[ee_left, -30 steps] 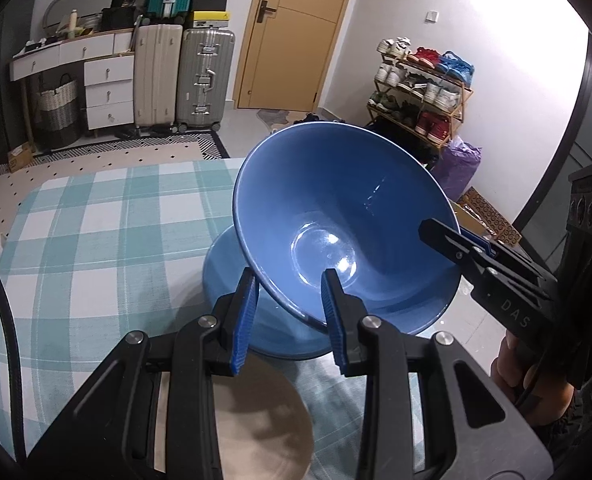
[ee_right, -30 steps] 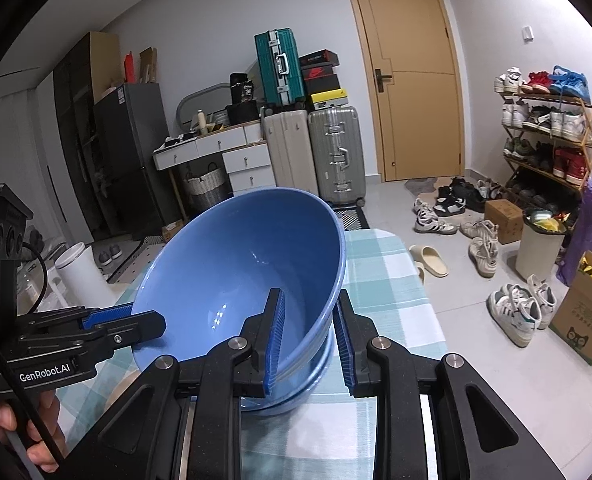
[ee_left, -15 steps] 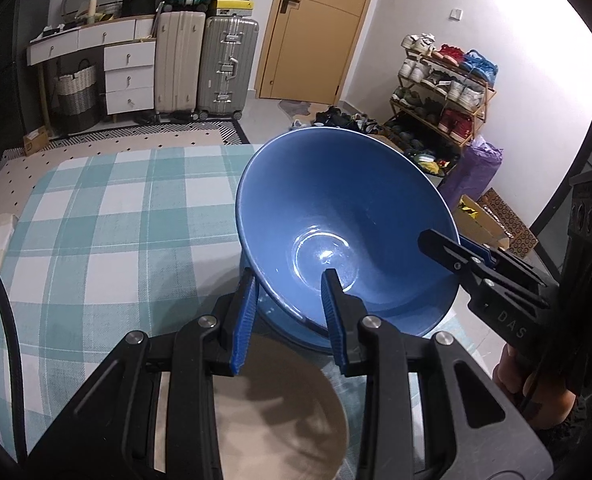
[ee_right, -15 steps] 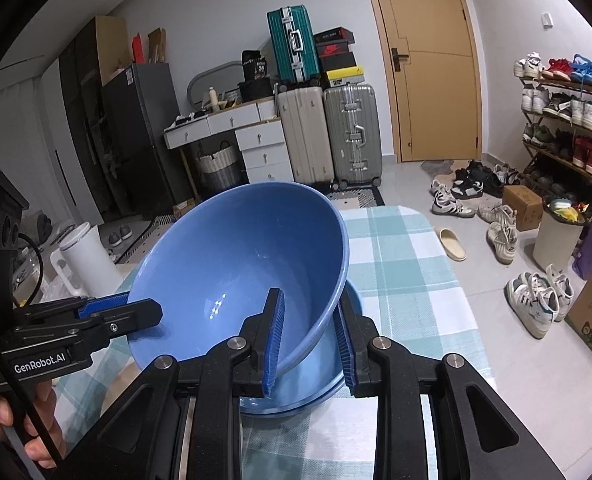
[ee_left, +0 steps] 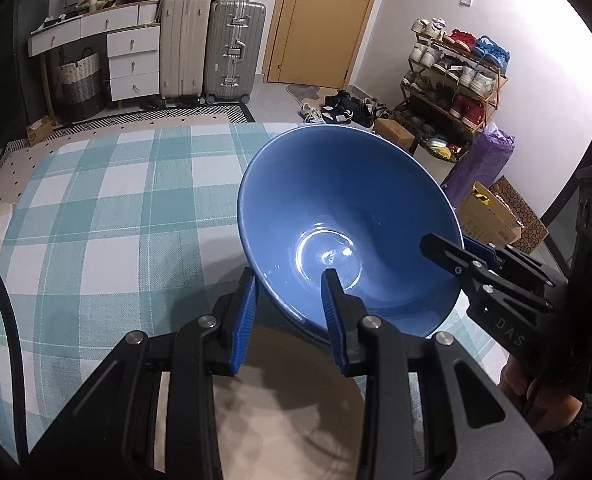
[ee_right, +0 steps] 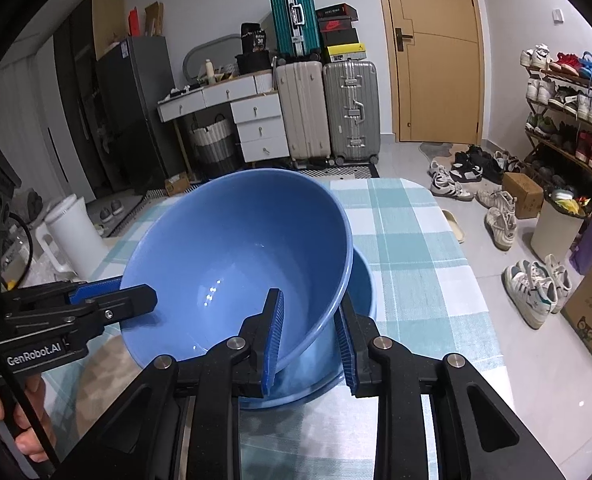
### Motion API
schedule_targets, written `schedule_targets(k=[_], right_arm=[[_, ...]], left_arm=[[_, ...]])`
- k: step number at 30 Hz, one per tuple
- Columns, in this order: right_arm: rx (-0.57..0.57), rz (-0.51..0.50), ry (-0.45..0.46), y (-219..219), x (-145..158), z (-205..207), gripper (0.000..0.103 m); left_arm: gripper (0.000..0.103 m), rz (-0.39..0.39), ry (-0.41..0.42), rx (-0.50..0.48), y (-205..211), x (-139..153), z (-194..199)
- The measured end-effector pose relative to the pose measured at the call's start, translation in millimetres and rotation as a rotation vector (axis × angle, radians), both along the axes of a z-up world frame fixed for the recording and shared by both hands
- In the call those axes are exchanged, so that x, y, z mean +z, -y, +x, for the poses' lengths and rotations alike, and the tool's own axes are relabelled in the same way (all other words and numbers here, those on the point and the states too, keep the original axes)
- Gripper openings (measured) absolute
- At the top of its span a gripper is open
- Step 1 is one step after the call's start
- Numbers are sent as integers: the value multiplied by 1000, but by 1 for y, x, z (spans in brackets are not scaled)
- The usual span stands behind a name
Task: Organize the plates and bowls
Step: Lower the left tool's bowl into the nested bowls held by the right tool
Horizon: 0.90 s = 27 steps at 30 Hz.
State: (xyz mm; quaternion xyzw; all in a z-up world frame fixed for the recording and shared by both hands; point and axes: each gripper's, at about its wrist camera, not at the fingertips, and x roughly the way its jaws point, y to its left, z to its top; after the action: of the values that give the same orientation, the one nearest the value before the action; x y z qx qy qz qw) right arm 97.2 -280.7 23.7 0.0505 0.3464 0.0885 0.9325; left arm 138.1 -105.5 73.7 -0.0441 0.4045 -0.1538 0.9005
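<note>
A large blue bowl [ee_left: 347, 220] is held between both grippers, tilted, just above a second blue bowl [ee_right: 361, 284] that stands on the checked tablecloth. My left gripper [ee_left: 290, 304] is shut on the near rim, one finger inside and one outside. My right gripper [ee_right: 309, 336] is shut on the opposite rim; it also shows at the right of the left wrist view [ee_left: 455, 252]. The upper bowl [ee_right: 236, 264] hides most of the lower one. A beige plate [ee_left: 288, 400] lies under my left gripper.
The table with its teal checked cloth [ee_left: 108, 208] ends just right of the bowls. Suitcases [ee_right: 327, 108], a white drawer unit [ee_right: 256, 120], a shoe rack [ee_right: 567, 100], loose shoes and cardboard boxes stand on the floor around.
Both grippers have lowered the tilted blue bowl toward the second bowl below it. The lower bowl is now mostly covered. Both grips are unchanged.
</note>
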Motion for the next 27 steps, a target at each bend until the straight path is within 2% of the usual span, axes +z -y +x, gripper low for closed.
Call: schedule_targets(k=[27], right_arm=[[-25,-4,-19,2,-6,1,26]], left_arm=[[29,31,-55,-29,10,-36,15]])
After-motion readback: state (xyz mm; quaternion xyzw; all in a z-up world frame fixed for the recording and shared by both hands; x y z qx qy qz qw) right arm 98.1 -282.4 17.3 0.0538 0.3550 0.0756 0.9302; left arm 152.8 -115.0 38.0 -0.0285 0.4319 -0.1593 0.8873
